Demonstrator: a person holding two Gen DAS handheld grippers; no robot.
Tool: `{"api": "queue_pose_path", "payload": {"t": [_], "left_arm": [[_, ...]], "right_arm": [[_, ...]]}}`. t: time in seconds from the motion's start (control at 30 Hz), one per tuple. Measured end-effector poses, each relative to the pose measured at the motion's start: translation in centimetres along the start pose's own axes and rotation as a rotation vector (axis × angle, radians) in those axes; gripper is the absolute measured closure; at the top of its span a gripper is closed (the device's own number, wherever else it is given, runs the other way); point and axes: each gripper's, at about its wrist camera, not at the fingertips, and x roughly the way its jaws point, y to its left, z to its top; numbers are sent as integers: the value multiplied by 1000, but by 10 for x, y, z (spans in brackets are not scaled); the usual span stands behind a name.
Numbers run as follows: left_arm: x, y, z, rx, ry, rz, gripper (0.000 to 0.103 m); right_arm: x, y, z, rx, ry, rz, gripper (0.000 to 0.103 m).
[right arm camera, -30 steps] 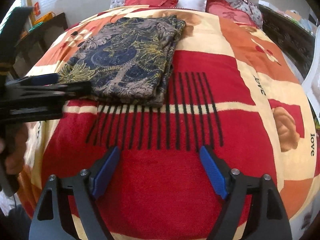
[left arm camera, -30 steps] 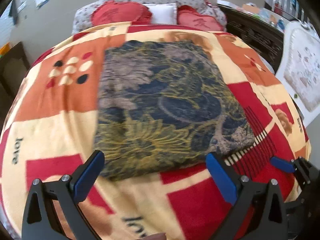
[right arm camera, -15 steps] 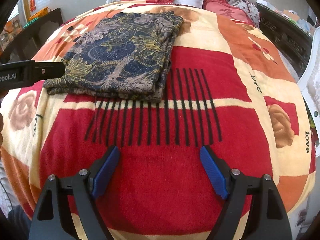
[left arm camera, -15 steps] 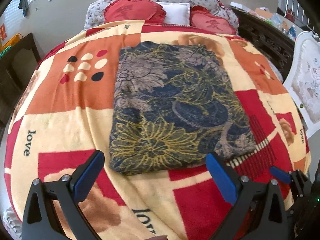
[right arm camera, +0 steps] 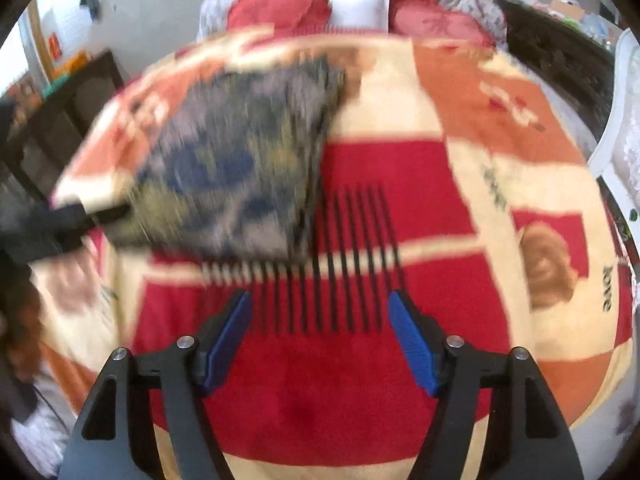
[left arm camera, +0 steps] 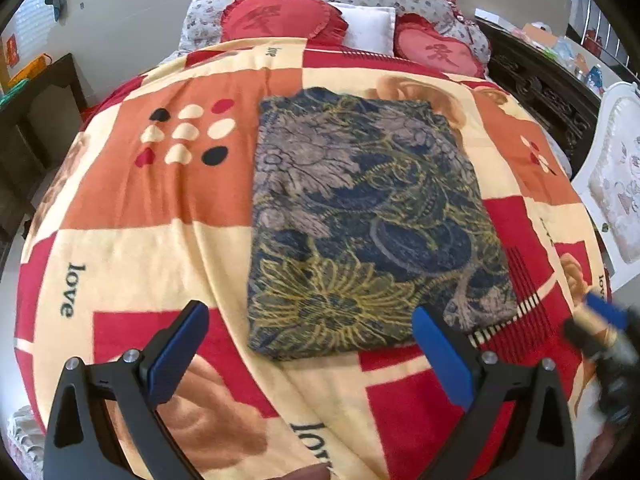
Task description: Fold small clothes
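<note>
- The right wrist view is smearing badly, so the folded dark navy, grey and gold floral cloth (right arm camera: 236,160) is showing there only as a streaked patch with no clean edges.
- A black bar (right arm camera: 60,220) is poking in from the left edge of that blurred view, cut off; it is reaching the cloth's near left corner, though I cannot tell whether it is touching.
- In the left wrist view a blurred blue pad and brassy barrel (left arm camera: 600,320) are sitting at the right edge, mostly cut off and hard to make out.
- The folded cloth (left arm camera: 360,232) is lying flat as a neat rectangle in the middle of the bed, thin and smooth-looking, with big yellow outlined flowers at its near end.
- Under it, the fleecy red, orange and cream patchwork blanket (left arm camera: 140,240) is carrying the word "love" in dark letters, a cluster of heart shapes and a comb of black stripes.
- At the head of the bed, two red frilled heart cushions (left arm camera: 280,20) are flanking a white pillow (left arm camera: 368,28); the embroidered characters on them are too small to read.
- The left tool (left arm camera: 308,344) is standing released, blue pads wide apart, hanging just short of the cloth's near edge with nothing between them.
- The right tool (right arm camera: 320,340) is released too, its jaws just having been narrowing, with only the striped red blanket panel (right arm camera: 340,360) showing between the ribbed blue pads.
</note>
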Motion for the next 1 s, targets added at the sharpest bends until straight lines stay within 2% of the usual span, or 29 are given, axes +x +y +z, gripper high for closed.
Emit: {"api": "queue_pose_path", "payload": {"t": [0.17,0.3,0.4,0.5,0.73,1.0], "left_arm": [[-7,7,9,-16,-4,1,0],[-19,13,16,-33,-30,-9,0],[-26,19,22,-42,-37,-15,0],[-32,24,27,-52,-47,-9,0],[-34,26,29,-61,-43,-12,0],[-34,21,29,-49,-43,-15,0]], "right_arm": [[-31,10,33,-34,-87,3,18],[-25,17,47,-44,-51,-67,18],[-24,18,50,-14,-41,-84,18],[-26,20,50,4,-50,-60,18],[-29,25,50,-11,-56,-28,18],[-33,24,54,-7,-65,-34,18]]}}
